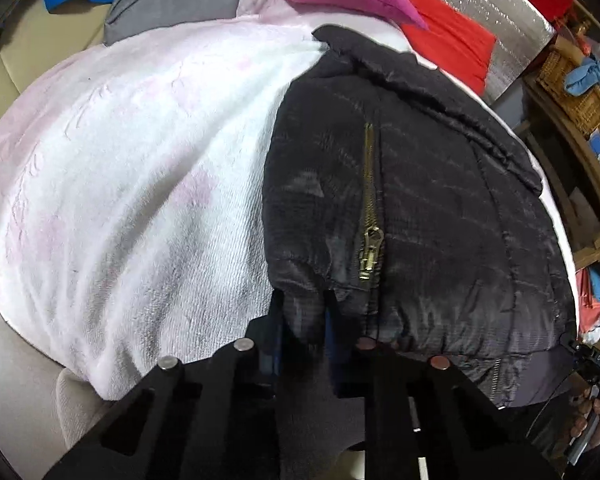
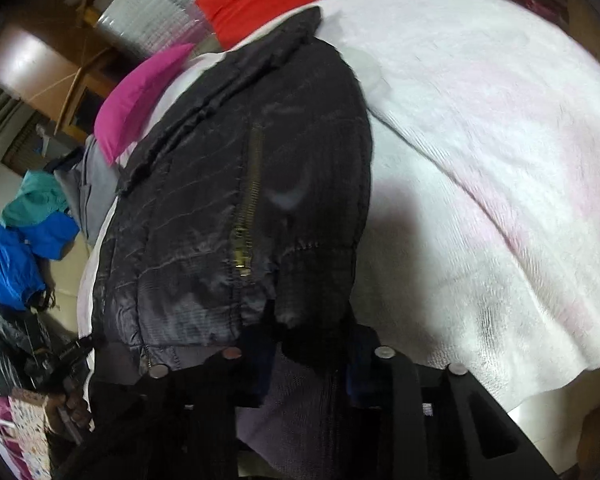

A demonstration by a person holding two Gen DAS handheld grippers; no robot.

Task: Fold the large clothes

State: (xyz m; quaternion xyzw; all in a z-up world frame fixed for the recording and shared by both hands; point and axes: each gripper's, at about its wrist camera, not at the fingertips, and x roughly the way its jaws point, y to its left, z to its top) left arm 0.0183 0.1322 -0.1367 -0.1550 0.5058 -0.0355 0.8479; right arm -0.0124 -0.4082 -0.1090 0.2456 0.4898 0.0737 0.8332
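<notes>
Both grippers pinching the black jacket hem at the blanket's near edge.
Left gripper [image 1: 304, 304] and right gripper [image 2: 312, 320] are clamping jacket [image 1: 420, 200] on blanket [image 1: 140, 160]; "DAS" lettering showing; blanket's left side lying bare.

- Left gripper [image 1: 304, 300]: jaws are closed on dark fabric pinched between them.
- Right gripper [image 2: 312, 320]: jaws are likewise closed on dark fabric, low and forward-pointing.

Jacket [image 1: 420, 200] hem behind gripper [image 1: 304, 304]
</notes>
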